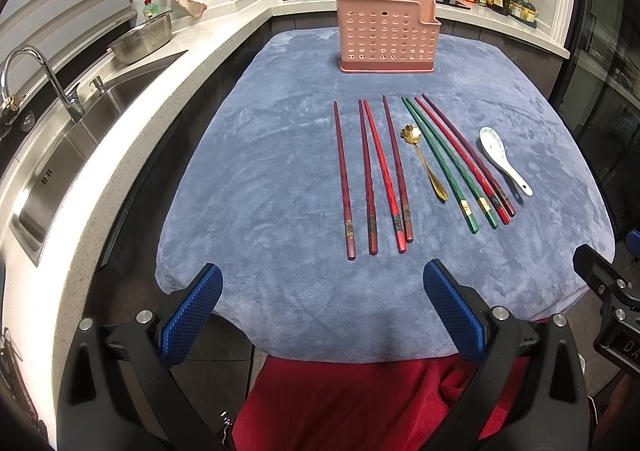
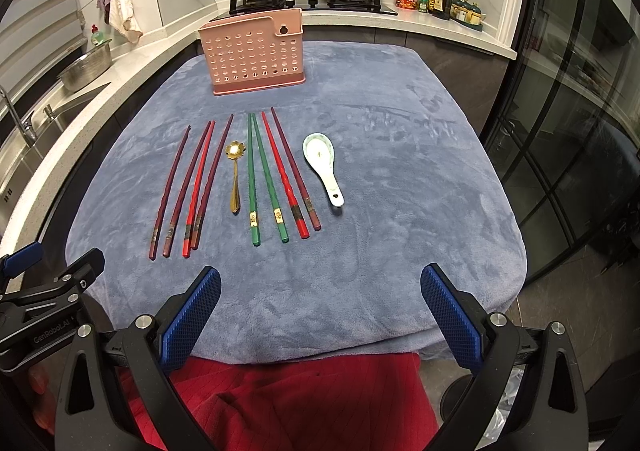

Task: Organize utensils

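**Inspector:** Utensils are lying in a row on the blue cloth (image 2: pixel 400 179), none yet in the pink holder (image 2: pixel 253 53). Starting at the claws: the right gripper (image 2: pixel 320 315) is hanging over the near edge of the cloth with its jaws spread wide and nothing between them. The left gripper (image 1: pixel 322 315) is doing the same, gaping wide and carrying nothing.

**Assistant:** And outward from there?

**Inspector:** Nearest are the butt ends of four dark red chopsticks (image 2: pixel 188 191), two of them touching near their butts. Beside them the gold spoon (image 2: pixel 234 177) is lying bowl away, then two green chopsticks (image 2: pixel 262 179), a red and a maroon chopstick (image 2: pixel 290 175), and the white ceramic spoon (image 2: pixel 323 167) furthest right. The holder is standing upright at the far end, well apart from the row.

**Assistant:** Handling?

**Inspector:** I am judging the chopsticks light, stiff and slick, lying low in the soft pile; a pinch across the thicker butt end looks safest. The ceramic spoon is looking fragile and glossy, so I am recommending its handle. The gold spoon's thin stem seems likely to twist in the pads.
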The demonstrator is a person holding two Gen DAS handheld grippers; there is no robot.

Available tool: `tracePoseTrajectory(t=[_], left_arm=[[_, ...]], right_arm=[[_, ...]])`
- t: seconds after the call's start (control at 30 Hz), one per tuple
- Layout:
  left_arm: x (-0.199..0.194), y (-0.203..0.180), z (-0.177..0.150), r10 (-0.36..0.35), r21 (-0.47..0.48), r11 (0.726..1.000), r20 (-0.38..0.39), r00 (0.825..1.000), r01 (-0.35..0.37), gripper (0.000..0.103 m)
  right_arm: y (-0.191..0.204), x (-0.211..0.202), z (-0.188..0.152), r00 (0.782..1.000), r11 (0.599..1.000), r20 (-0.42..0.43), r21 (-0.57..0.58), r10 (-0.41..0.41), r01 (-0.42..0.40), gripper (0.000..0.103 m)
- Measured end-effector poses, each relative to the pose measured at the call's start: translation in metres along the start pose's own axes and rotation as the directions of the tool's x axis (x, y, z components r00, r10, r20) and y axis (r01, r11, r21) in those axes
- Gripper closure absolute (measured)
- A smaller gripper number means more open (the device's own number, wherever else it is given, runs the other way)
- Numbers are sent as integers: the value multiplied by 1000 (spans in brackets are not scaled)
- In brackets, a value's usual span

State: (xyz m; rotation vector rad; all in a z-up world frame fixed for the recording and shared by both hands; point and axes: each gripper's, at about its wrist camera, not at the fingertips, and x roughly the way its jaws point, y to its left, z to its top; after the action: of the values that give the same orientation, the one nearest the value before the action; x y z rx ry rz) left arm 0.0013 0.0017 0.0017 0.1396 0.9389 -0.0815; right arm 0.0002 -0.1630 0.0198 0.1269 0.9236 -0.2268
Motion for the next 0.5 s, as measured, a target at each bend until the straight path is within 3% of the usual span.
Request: tracePoseTrajectory(t=[0.27, 0.5], left_arm=[[18, 17, 14, -59, -65, 996, -21, 998, 58, 7], [53, 29, 23, -34, -110, 994, -35, 999, 30, 7]], right_arm=[[-2, 12, -1, 1000, 1000, -17, 7, -4, 4, 7], [-12, 31, 9, 999, 999, -39, 32, -18, 20, 7]])
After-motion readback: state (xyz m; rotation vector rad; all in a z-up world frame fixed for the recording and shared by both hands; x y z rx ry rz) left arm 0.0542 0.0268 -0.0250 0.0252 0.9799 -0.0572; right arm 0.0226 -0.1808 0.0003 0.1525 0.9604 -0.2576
